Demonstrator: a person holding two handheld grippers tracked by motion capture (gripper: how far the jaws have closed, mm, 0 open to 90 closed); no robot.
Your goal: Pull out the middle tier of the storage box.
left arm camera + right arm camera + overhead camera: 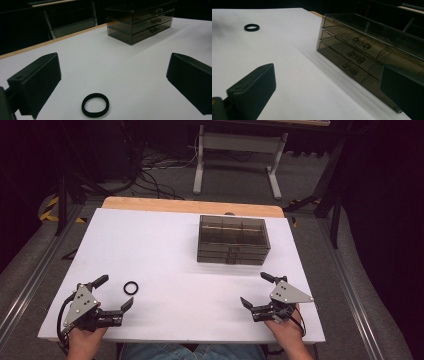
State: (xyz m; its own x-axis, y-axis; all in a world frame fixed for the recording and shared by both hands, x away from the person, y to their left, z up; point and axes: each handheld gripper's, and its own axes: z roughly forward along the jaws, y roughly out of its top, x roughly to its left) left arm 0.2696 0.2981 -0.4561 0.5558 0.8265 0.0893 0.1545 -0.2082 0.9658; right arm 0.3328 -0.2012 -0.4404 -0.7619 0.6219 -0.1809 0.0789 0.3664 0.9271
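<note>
A small black ring (pixel 131 287) lies flat on the white table (pixel 165 255) at the near left. My left gripper (pixel 114 292) stands open just left of it, and in the left gripper view the ring (pixel 95 105) sits low between the two wide-apart jaws. A smoky clear drawer box (pixel 233 239) with three shut drawers stands at the back right of centre. My right gripper (pixel 257 290) is open near the front right, empty, facing the box (pixel 372 52). The ring (pixel 251 27) shows far off in the right gripper view.
A wooden strip (pixel 192 206) runs along the table's far edge. Behind it are a white desk frame (pixel 237 150) and cables on the floor. Metal rails run along both sides of the table.
</note>
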